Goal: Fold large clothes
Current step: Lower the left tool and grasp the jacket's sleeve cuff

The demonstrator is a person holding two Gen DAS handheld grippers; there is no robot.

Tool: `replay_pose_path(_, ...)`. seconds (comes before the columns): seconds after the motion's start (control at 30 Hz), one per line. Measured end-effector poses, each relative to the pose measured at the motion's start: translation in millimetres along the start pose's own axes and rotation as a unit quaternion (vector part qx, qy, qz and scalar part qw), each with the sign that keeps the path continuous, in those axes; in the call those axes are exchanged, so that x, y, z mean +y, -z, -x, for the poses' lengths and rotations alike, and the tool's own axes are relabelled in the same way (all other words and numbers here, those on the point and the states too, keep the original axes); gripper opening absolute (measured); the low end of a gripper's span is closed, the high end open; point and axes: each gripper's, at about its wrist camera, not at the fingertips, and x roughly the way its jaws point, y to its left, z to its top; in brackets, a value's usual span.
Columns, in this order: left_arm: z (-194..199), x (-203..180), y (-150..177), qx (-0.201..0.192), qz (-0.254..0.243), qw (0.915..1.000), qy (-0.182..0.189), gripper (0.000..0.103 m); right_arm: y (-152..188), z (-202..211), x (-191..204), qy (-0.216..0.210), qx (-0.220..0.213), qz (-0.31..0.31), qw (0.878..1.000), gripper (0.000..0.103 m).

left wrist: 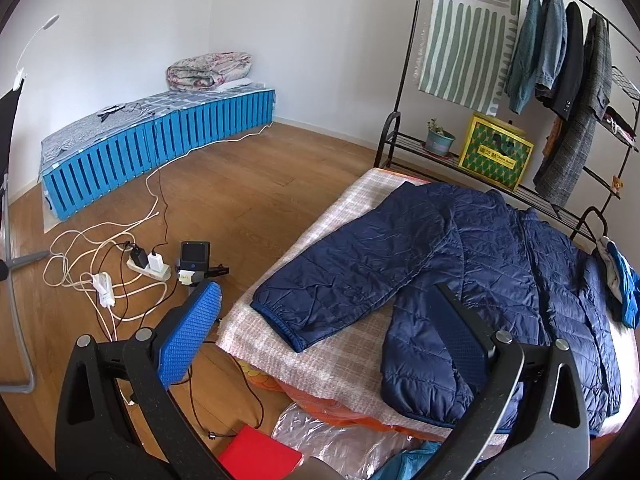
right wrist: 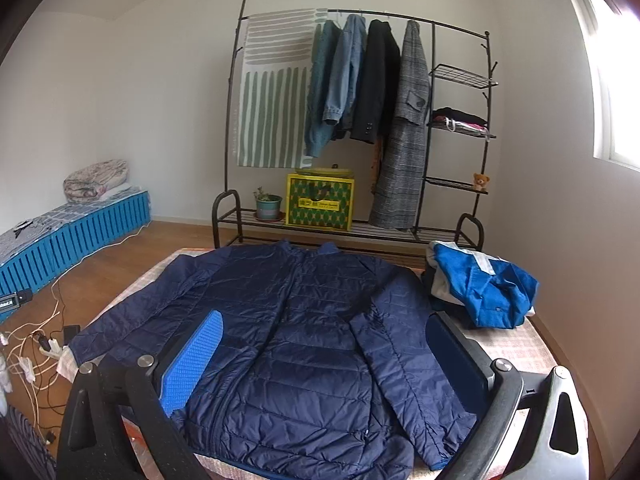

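Note:
A navy quilted jacket (right wrist: 304, 340) lies flat, front up, on a checked cloth over the table (right wrist: 516, 348). Its right sleeve is folded in over the body; its left sleeve (left wrist: 352, 268) stretches out toward the table's left edge. My left gripper (left wrist: 324, 332) is open and empty, held above the table's left front part near the sleeve cuff. My right gripper (right wrist: 324, 356) is open and empty, held above the jacket's lower body. The jacket (left wrist: 500, 272) also shows in the left wrist view.
A pile of blue and white clothes (right wrist: 480, 284) sits at the table's far right. A black clothes rack (right wrist: 360, 120) with hanging coats stands behind. Cables and a power strip (left wrist: 148, 266) lie on the wooden floor at left. A blue slatted bed (left wrist: 160, 140) stands by the far wall.

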Motion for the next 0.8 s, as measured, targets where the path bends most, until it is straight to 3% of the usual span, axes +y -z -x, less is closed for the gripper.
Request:
replay_pose_path(0.13, -38.8, 33.0, -1.0, 0.045, 0.036, 0.9983, 0.011, 0.101, -3.4, -21.2, 35.3, -0.038, -0.001, 0.03, 0.999, 0.102)
replay_pose_path(0.2, -65.6, 51.6, 1.2, 0.085, 0.074, 0.9932, 0.027, 0.089, -3.6, -30.7, 50.6, -0.057, 0.0, 0.043, 0.997, 0.101)
replay_pose_path(0.4, -158.9, 86.1, 23.2, 0.21, 0.183, 0.9575, 0.076, 0.061, -1.9, -64.0, 63.2, -0.094, 0.024, 0.033, 0.995, 0.097)
replay_pose_path(0.5, -193.0, 93.9, 34.1, 0.242, 0.212, 0.9427, 0.09, 0.061, -2.7, -80.6, 56.3, -0.093, 0.038, 0.022, 0.995, 0.097)
replay_pose_path(0.8, -251.0, 106.4, 48.9, 0.278, 0.252, 0.9239, 0.074, 0.06, 0.1, -113.2, 40.2, -0.076, 0.057, 0.038, 0.995, 0.097)
